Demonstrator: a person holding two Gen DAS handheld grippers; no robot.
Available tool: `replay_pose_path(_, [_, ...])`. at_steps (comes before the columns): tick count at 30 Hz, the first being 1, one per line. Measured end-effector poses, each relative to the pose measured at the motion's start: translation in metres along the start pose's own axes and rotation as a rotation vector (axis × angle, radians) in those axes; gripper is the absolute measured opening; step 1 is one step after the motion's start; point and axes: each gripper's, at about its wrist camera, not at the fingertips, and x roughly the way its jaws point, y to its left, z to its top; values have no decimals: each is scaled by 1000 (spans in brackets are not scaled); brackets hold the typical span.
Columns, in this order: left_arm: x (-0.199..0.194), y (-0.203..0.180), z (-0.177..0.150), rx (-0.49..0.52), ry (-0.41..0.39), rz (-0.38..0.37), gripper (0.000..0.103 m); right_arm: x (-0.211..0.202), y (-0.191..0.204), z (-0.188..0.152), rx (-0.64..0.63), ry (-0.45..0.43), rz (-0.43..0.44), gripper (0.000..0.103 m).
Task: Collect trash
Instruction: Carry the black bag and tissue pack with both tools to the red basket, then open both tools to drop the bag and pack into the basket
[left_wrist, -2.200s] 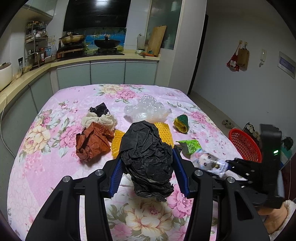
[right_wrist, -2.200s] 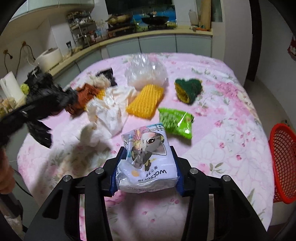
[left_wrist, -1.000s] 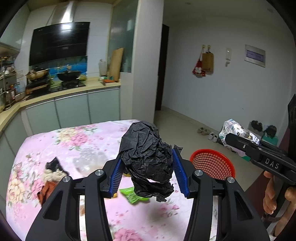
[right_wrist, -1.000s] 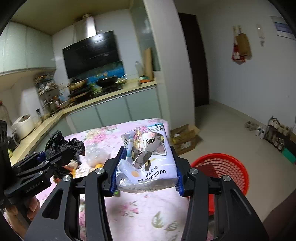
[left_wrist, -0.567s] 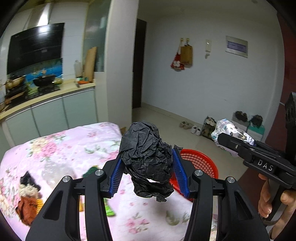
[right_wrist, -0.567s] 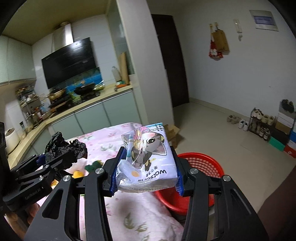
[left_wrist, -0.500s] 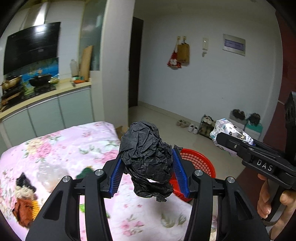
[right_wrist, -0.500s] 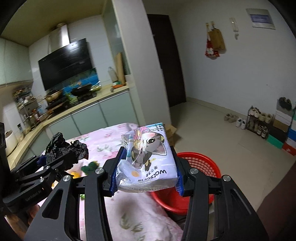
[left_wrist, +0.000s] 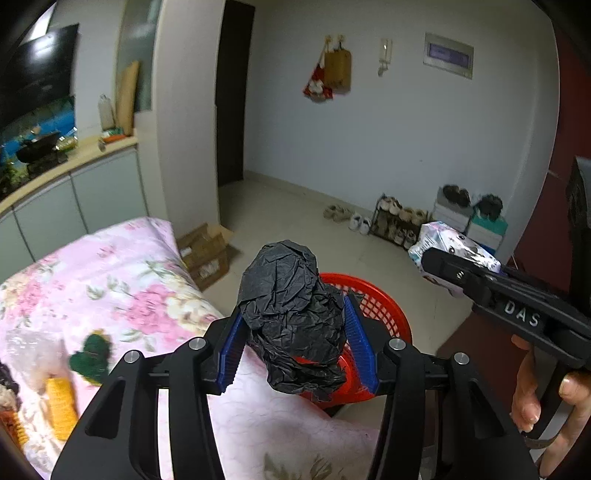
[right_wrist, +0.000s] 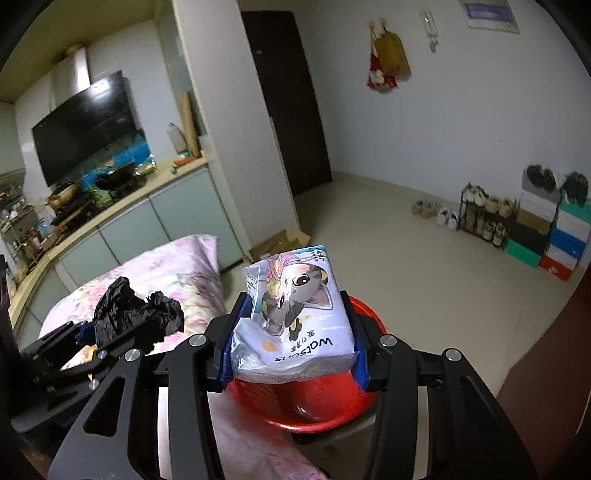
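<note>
Both grippers have swung off the floral table (left_wrist: 122, 266) toward the red basket (right_wrist: 317, 406) on the floor, left gripper (left_wrist: 293, 347) part-open, clamping crumpled black paper (left_wrist: 291, 317), right gripper (right_wrist: 291, 332) likewise pinching the tissue pack (right_wrist: 295, 317), each poised above the rim for dropping.

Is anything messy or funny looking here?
Yes. Rubbish lies scattered on the flowery pink tablecloth: a green wad and a yellow piece, not binned yet. Opened cardboard boxes sit on the floor. The black crumpled bag and the cartoon tissue pack are held near the red basket.
</note>
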Motion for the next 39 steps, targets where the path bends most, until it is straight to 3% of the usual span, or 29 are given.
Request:
replay_pose_path(11, [68, -15, -12, -2, 134, -42, 51, 51, -20, -6, 47, 128, -23, 48])
replay_pose_path(17, [82, -20, -16, -2, 167, -45, 66, 58, -28, -4, 93, 152, -13, 63])
replay_pose_path(22, [77, -15, -14, -11, 147, -28, 81, 52, -35, -4, 113, 143, -9, 65])
replay_pose_path(27, [64, -1, -10, -48, 123, -17, 83, 45, -34, -6, 115, 128, 6, 65])
replay_pose_path(39, [2, 26, -6, -88, -5, 110, 87, 12, -5, -10, 40, 54, 38, 67])
